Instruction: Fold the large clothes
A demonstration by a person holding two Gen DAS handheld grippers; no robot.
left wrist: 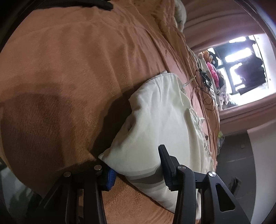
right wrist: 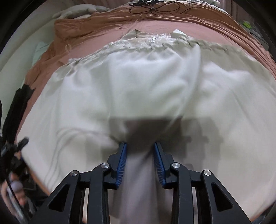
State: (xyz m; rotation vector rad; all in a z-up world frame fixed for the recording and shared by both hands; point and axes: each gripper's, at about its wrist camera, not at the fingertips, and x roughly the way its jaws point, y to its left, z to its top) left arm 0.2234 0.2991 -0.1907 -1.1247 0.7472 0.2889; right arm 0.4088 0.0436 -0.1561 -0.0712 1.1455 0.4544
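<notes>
A large white garment lies spread over the orange-brown bedspread, its lace neckline at the far side. A bunched fold of it rises between the blue pads of my right gripper, filling the gap, so the gripper is shut on it. In the left wrist view a folded part of the same white garment with a grey-striped hem sits between the fingers of my left gripper. The fold fills the space from pad to pad. The bedspread stretches beyond it.
Black cables lie on the bed's far side, also in the left view as cables. A grey cloth sits at the far left corner. Dark clothing hangs at the left edge. A bright window and dark floor lie past the bed.
</notes>
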